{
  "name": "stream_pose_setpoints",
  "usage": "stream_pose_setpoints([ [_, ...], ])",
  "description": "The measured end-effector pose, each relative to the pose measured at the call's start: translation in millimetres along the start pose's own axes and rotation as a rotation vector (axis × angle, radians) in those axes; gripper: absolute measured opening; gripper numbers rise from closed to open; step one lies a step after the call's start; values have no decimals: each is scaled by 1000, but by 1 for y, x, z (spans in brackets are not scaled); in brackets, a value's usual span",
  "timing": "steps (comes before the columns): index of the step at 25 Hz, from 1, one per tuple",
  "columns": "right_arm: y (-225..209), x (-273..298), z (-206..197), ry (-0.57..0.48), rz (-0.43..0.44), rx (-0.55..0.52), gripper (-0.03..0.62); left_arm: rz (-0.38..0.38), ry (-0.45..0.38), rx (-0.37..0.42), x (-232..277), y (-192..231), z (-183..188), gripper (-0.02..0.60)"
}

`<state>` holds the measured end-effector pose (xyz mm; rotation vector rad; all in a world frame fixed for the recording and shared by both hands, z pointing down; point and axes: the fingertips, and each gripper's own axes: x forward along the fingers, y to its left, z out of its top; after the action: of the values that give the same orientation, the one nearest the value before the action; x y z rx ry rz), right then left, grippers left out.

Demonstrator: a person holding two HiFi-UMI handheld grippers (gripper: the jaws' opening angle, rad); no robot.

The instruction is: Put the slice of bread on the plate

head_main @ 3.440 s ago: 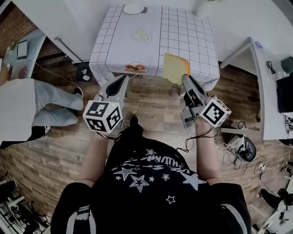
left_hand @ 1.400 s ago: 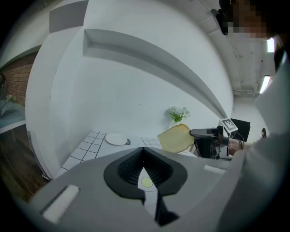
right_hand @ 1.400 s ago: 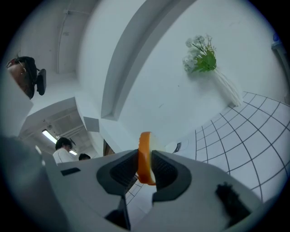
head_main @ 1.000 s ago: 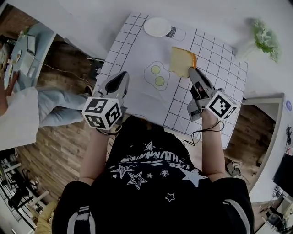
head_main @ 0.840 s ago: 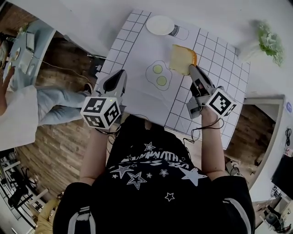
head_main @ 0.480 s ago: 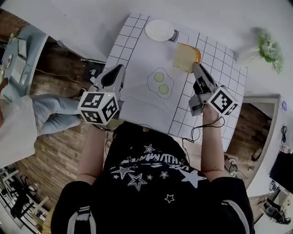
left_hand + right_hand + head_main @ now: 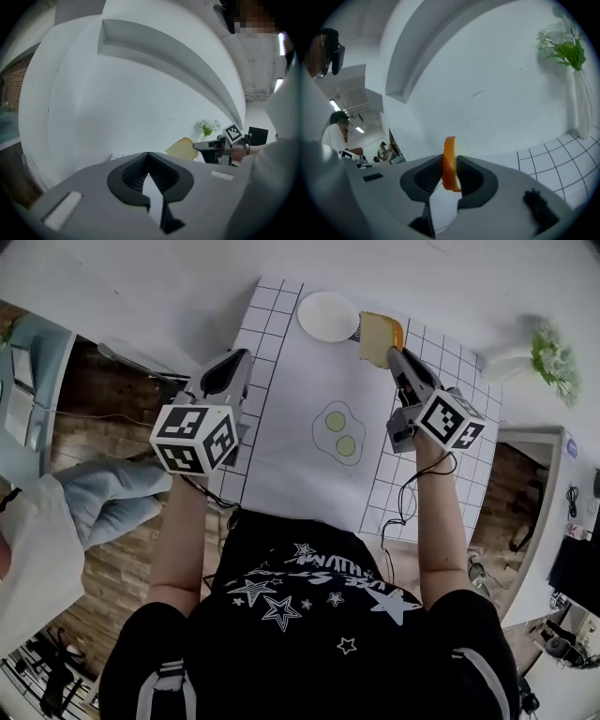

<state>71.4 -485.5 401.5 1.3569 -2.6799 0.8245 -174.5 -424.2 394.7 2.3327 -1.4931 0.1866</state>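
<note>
The right gripper (image 7: pixel 450 169) clamps the one slice of bread (image 7: pixel 377 337) by its crust, jaws narrowly parted around it, just beside the one white plate (image 7: pixel 325 316). The left gripper (image 7: pixel 148 165) is closed and empty, near the table (image 7: pixel 291 451) edge.

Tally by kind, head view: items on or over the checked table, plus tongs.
Plate: 1
Bread slice: 1
Fried egg, double yolk: 1
Vase of flowers: 1
Tongs: 2 (left tongs, right tongs)
Total: 6

Smooth plate (image 7: pixel 326 315), wood-plank floor (image 7: pixel 98 582)
</note>
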Motion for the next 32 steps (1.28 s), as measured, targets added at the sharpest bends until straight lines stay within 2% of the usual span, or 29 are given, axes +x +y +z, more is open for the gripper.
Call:
stream_pose_setpoints([
  [7, -13, 66, -4, 108, -98, -256, 97, -29, 36, -43, 21, 31, -12, 9],
  [10, -14, 91, -11, 146, -128, -331, 97, -44, 41, -53, 27, 37, -16, 9],
  [16, 6, 134, -32, 223, -132, -581, 97, -45, 45, -76, 31, 53, -24, 9],
  [26, 35, 170, -94, 413, -100, -1196, 97, -40, 42, -105, 28, 61, -32, 9],
  [29, 34, 175, -111, 465, -82, -1277, 98, -30, 38, -113, 25, 63, -34, 9],
  [32, 30, 176, -121, 493, -79, -1281, 101, -23, 36, -122, 22, 64, -36, 9],
])
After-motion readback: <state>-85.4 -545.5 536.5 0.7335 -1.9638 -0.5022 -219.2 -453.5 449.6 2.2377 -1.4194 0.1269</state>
